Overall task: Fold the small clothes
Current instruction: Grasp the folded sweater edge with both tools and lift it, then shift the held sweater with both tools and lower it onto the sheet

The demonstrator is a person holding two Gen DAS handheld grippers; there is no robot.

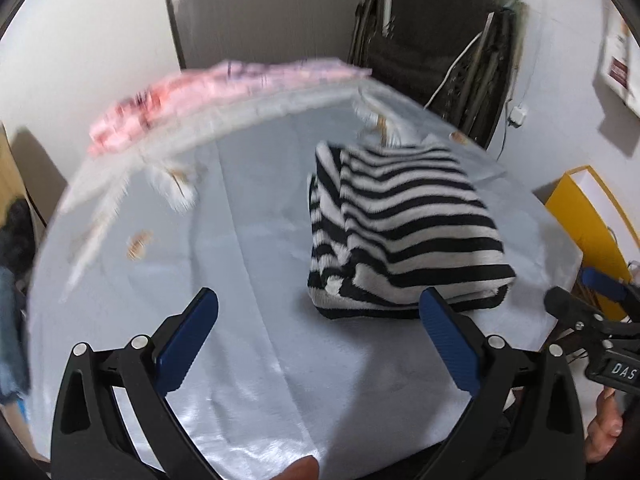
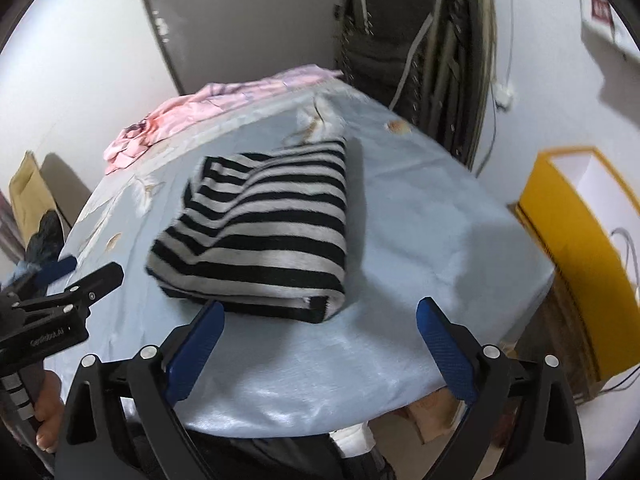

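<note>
The folded striped garment [image 2: 260, 228] is seen mid-table [image 2: 440, 240]. Pink clothes [image 2: 188, 116] are heaped at ten o'clock, a yellow box [image 2: 576, 240] at three. The left gripper [image 1: 318, 332] and right gripper [image 2: 320, 340] are spread wide, empty.

One folded black-and-white striped knit garment [image 2: 260, 232] on the pale blue satin tablecloth [image 2: 420, 240] — just the one. One crumpled pink garment [image 2: 168, 120] at the far edge. Two black grippers with blue finger pads — the left gripper [image 1: 320, 320] and the right gripper [image 2: 318, 320], two fingers apiece. One yellow-and-white box [image 2: 576, 240] off to the side. One dark folded chair [image 2: 400, 40] against the wall.
</note>
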